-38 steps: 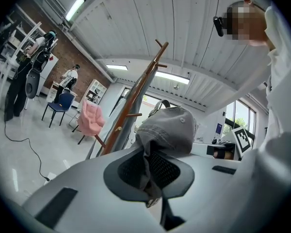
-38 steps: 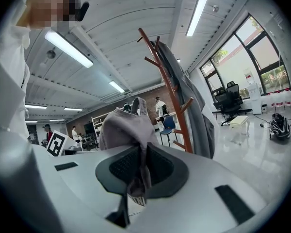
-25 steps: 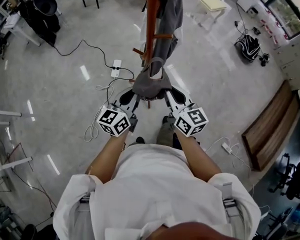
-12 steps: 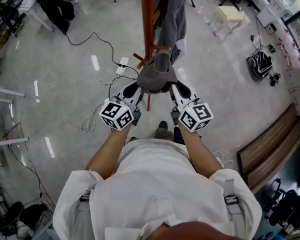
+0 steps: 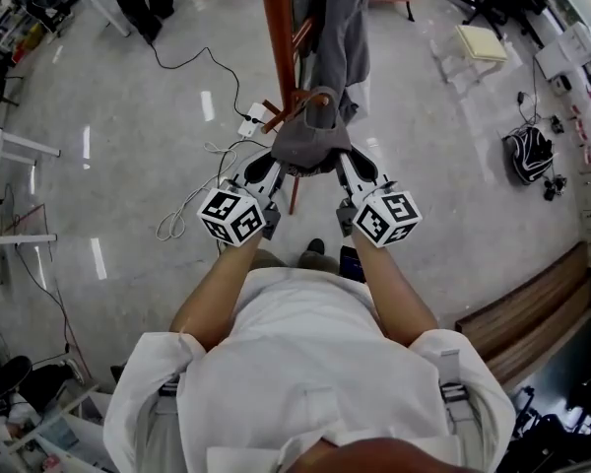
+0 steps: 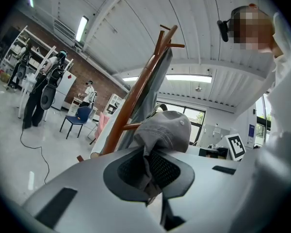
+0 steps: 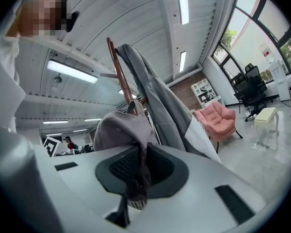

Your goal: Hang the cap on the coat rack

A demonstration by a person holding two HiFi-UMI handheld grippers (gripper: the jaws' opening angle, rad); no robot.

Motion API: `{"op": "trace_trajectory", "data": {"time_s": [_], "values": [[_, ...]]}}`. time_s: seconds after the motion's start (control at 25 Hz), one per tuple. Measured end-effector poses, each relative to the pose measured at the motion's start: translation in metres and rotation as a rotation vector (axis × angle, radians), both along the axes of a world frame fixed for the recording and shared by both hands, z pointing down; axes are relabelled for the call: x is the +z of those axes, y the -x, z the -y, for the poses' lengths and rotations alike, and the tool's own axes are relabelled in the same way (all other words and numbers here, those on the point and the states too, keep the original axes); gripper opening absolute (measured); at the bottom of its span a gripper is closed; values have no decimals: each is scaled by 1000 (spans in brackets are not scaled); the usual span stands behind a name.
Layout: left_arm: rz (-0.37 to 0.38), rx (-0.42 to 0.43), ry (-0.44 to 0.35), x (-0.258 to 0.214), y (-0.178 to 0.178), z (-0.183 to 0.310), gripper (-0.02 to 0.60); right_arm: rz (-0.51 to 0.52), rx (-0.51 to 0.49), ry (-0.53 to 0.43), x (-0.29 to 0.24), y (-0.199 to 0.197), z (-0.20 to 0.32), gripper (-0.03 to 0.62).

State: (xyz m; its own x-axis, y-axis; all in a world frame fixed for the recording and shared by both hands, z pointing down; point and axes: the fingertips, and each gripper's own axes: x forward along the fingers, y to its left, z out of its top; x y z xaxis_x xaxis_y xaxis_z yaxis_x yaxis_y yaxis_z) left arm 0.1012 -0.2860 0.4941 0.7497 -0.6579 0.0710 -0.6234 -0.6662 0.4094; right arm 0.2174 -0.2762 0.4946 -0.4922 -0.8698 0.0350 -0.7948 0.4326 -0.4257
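Left claw [image 5: 260, 171] and right claw [image 5: 352, 168] pinching cap [image 5: 310, 144] edges; coat rack [image 5: 279, 37] close at 12 o'clock, open floor [image 5: 453, 175] at 3.

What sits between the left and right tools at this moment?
The grey cap, pinched on either side by the left tool and the right tool, with the coat rack just beyond; the head view shows this.

I have both arms stretched forward, forearms bare below short white sleeves, with the two grippers level and angled in toward each other. My left gripper [image 5: 266, 168] has its jaws pinched on one edge of the cap [image 5: 308, 142]. My right gripper [image 5: 349, 168] has its jaws pinched on the opposite edge. Both marker cubes face up.
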Motion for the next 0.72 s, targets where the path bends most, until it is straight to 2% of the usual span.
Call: {"op": "trace_trajectory", "data": {"time_s": [0.4, 0.72], "values": [[8, -102, 42, 35, -4, 16, 23, 3, -54, 53, 33, -5, 31, 43], [3, -202, 67, 62, 6, 28, 23, -50, -103, 89, 63, 9, 59, 43]]}}
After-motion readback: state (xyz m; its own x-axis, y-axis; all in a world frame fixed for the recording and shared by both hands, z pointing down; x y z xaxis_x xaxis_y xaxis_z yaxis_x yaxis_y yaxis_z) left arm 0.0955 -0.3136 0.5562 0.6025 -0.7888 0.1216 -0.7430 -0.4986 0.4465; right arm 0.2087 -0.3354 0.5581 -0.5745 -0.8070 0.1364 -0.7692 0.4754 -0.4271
